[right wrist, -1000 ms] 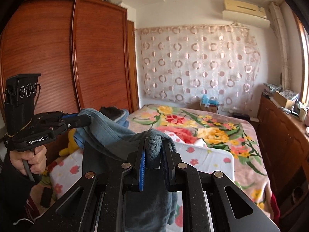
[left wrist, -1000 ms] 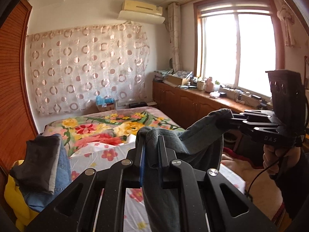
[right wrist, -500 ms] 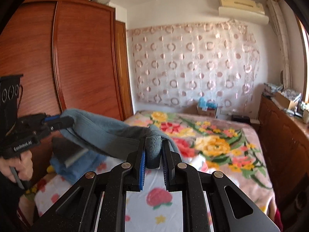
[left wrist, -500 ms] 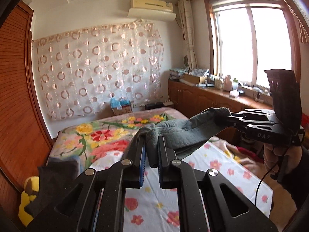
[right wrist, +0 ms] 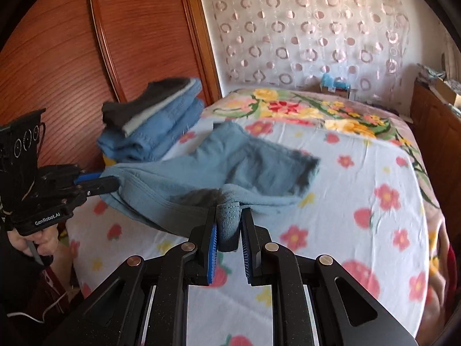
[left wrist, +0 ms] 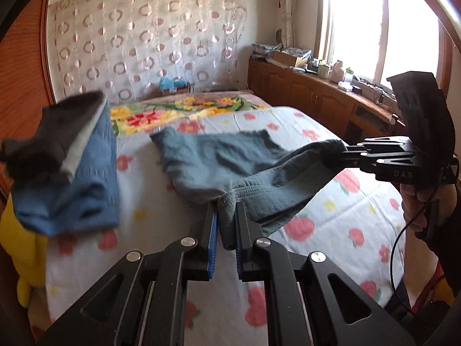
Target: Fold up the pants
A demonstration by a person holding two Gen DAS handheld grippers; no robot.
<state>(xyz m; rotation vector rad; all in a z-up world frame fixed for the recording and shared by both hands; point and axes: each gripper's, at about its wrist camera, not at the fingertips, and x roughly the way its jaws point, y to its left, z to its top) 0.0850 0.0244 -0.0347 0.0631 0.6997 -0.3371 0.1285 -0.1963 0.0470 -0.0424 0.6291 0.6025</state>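
Observation:
The grey-blue pants [left wrist: 219, 158] lie with their legs spread on the flowered bedsheet [left wrist: 331, 225]; they also show in the right wrist view [right wrist: 259, 158]. My left gripper [left wrist: 226, 210] is shut on one end of the ribbed waistband. My right gripper [right wrist: 229, 216] is shut on the other end. Each gripper appears in the other's view, the right gripper [left wrist: 343, 151] and the left gripper [right wrist: 115, 183], with the waistband stretched between them just above the bed's near edge.
A stack of folded blue and dark clothes [left wrist: 69, 167] sits at the bed's left side beside the wooden wardrobe [right wrist: 86, 57]. A yellow plush toy [left wrist: 20, 248] lies below it. A bright floral blanket [right wrist: 302, 109] covers the far end. Wooden cabinets [left wrist: 302, 95] line the right wall.
Both grippers have swung down from held high to just above the bed. The pants' legs, hanging before, now lie spread on the sheet. Both grips unchanged.

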